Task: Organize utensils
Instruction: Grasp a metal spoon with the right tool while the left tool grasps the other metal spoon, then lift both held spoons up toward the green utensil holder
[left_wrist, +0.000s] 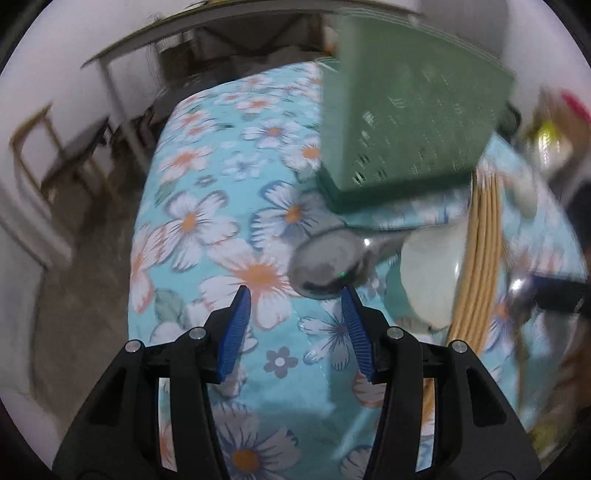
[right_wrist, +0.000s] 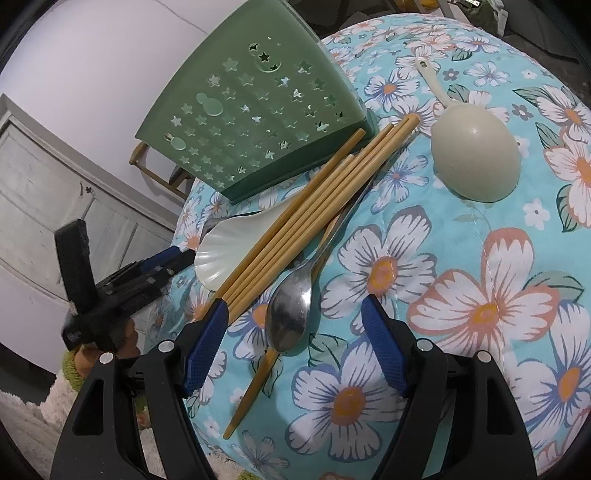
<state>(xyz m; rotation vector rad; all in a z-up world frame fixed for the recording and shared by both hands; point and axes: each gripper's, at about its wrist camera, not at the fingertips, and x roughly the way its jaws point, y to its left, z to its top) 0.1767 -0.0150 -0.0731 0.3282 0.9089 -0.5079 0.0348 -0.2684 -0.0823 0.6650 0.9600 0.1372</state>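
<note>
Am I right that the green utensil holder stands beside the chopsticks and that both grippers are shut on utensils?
Not quite: both grippers are open and empty, as each wrist view shows. The green utensil holder does stand beside the chopsticks.

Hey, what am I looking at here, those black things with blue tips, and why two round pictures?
A person holds one hand-held gripper in each hand, and a fisheye camera on each looks along its blue fingers. The left hand-held gripper is open over the floral tablecloth, near a blurred metal spoon. The right hand-held gripper is open too, holding nothing. Before it lie a steel spoon, bamboo chopsticks, a white scalloped spoon and a pale rice paddle. The green utensil holder has star-shaped holes.
</note>
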